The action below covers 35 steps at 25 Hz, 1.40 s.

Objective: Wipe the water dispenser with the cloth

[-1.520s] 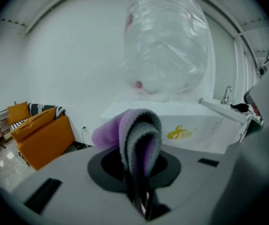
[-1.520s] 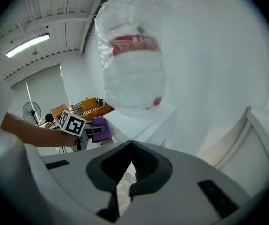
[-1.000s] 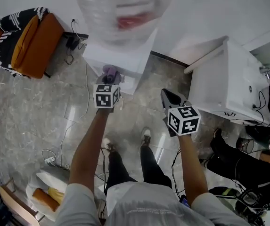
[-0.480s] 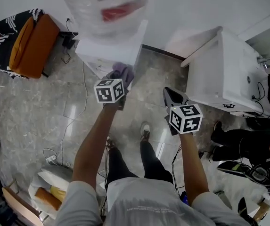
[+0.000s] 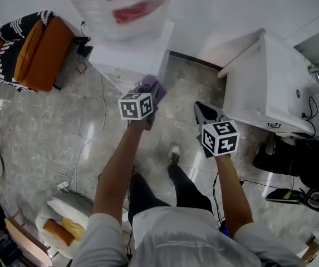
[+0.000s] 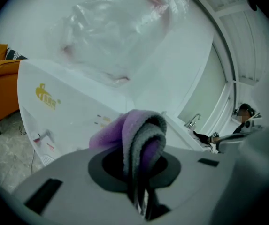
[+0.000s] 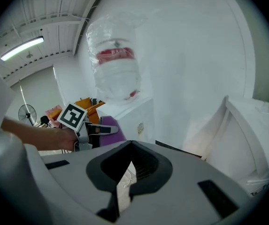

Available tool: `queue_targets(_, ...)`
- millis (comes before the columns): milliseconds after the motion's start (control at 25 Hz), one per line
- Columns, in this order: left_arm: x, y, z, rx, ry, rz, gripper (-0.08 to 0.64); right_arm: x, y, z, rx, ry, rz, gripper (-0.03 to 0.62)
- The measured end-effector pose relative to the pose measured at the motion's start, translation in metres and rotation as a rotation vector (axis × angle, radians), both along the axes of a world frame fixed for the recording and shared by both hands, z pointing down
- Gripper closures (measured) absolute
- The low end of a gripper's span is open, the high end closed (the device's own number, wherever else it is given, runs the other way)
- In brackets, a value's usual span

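Purple cloth point(image 6: 141, 132) endwise toward water dispenser point(image 6: 68, 109)

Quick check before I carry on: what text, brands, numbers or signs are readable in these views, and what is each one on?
No text is legible enough to quote.
Yellow logo on the water dispenser front: too blurred to read.
Red label on the bottle: blurred.
Small sticker on the dispenser's side: too small to read.
Dark mark on the white cabinet: too small to read.
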<state>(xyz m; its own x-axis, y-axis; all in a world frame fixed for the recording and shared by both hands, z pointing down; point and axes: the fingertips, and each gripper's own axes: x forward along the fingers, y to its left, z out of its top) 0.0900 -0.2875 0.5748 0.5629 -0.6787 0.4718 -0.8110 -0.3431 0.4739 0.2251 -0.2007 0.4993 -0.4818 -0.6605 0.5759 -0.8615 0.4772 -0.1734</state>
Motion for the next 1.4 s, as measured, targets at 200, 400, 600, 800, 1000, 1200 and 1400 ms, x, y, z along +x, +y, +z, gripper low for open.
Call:
queue_targets(200,0.0,0.004,0.05,-0.09,-0.023,-0.042,0.514,-0.001,0.012,0.011,-0.013,0.017,-0.003,0.583)
queue_targets(400,-0.004,-0.001,0.098,-0.139,-0.002,-0.098,0.512,-0.005,0.018,0.04,-0.033,0.046,-0.009,0.583)
queue_targets(600,-0.009,0.0,0.135,-0.149,-0.004,-0.099,0.514,-0.01,0.023,0.08,-0.047,0.051,0.021,0.583)
queue_targets(800,-0.006,0.006,0.177,-0.122,-0.031,-0.047,0.514,-0.016,0.023,0.125,-0.06,0.05,0.046,0.583)
queue_targets(1000,-0.002,0.011,0.23,-0.106,-0.052,-0.012,0.514,-0.022,0.023,0.172,-0.069,0.078,0.042,0.583)
queue_targets(1200,0.0,0.012,0.284,-0.106,-0.09,0.008,0.512,-0.025,0.018,0.216,-0.068,0.104,0.037,0.583)
queue_targets(1400,0.002,0.002,0.326,-0.1,-0.083,0.022,0.512,-0.028,0.007,0.245,-0.058,0.152,0.015,0.583)
